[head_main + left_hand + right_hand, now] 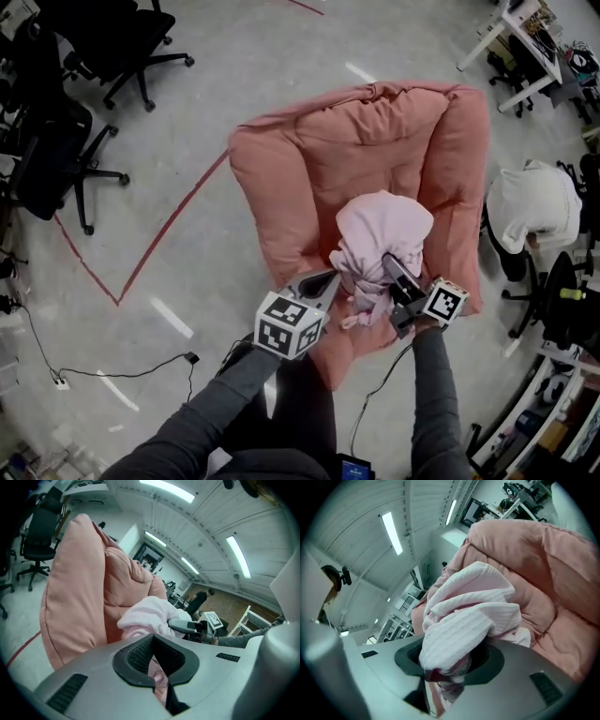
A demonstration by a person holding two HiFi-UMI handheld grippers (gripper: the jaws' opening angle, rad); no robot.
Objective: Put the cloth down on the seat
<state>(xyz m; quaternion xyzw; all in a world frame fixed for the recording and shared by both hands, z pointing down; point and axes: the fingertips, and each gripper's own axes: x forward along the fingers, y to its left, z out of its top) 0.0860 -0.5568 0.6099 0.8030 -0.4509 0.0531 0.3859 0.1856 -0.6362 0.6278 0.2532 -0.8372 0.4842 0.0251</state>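
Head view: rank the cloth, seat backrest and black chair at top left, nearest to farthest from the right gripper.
1. Cloth: clamped in the right gripper, bunched just above it in the view.
2. Seat backrest: beyond the cloth, toward the top of the view.
3. Black chair: far off at top left.

**Seat [309, 169] on the floor [244, 56]**

The padded pink seat stands on the grey floor, spreading under and beyond both pairs of jaws. Whether the cloth [380, 230] between them touches it is unclear. Left of them, red tape [173, 227] crosses the floor.
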